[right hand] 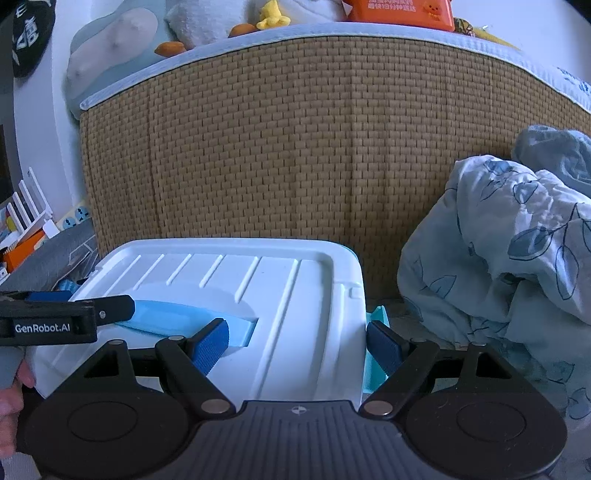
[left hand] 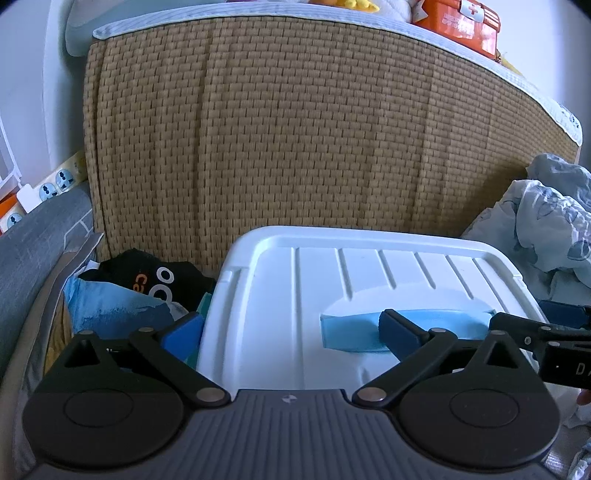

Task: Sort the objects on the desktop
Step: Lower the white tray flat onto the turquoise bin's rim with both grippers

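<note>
Two handheld grippers reach over a white storage box lid (left hand: 369, 291), both angled gently downward toward it. This ridged lid, with a pale blue handle (left hand: 424, 328) set in a recess at its middle, is the landmark for everything else.

From the left wrist view, the left gripper (left hand: 291, 328) has its jaws spread wide, holding nothing. One blue pad hangs off the lid's left edge, and the other lies across the blue handle; whether it touches the handle cannot be told. The right gripper's black body pokes in at the lid's right edge.

From the right wrist view, the right gripper (right hand: 299, 343) also has its jaws wide apart and empty. One blue pad sits over the lid near the handle's right end, and the other hangs just past the lid's right edge, beside a light blue latch (right hand: 376, 321). The left gripper's black side crosses the lid's left part and carries the white words "GenRobot.AI". Part of a hand (right hand: 11, 391) shows beneath it.

Behind the lid stands a tall woven tan panel (left hand: 295, 140) with a white padded edge on top. An orange case (left hand: 458, 22) with a white cross and small unreadable print rests above it. Right of the lid lies a crumpled leaf-print blue cloth (right hand: 517, 240). Left of the lid sits a black fabric item (left hand: 147, 277) with partial orange letters, perhaps "ca".
</note>
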Demonstrator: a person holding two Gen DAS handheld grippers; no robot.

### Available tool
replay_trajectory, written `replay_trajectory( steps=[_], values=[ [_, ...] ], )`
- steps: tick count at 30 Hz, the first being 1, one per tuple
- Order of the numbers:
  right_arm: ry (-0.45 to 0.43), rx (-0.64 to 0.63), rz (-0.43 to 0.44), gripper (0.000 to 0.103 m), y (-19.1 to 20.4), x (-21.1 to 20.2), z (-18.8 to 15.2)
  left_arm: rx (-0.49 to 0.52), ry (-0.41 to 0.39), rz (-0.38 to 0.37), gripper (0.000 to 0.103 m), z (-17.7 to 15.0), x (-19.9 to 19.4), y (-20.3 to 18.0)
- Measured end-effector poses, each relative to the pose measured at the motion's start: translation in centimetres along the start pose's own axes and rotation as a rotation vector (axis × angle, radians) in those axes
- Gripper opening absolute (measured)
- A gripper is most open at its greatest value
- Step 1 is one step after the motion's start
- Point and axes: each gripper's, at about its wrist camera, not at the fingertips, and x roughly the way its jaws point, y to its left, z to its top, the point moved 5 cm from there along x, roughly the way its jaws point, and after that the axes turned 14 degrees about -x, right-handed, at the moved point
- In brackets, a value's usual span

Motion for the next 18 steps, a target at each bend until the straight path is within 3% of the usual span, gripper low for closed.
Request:
replay_trajectory(
  steps=[18],
  values=[
    [0.000, 0.008, -0.003, 0.085, -0.6, 1.7, 1.1, 0.002, -0.011, 0.016, 0.103, 0.7, 1.4, -0.5]
  ],
)
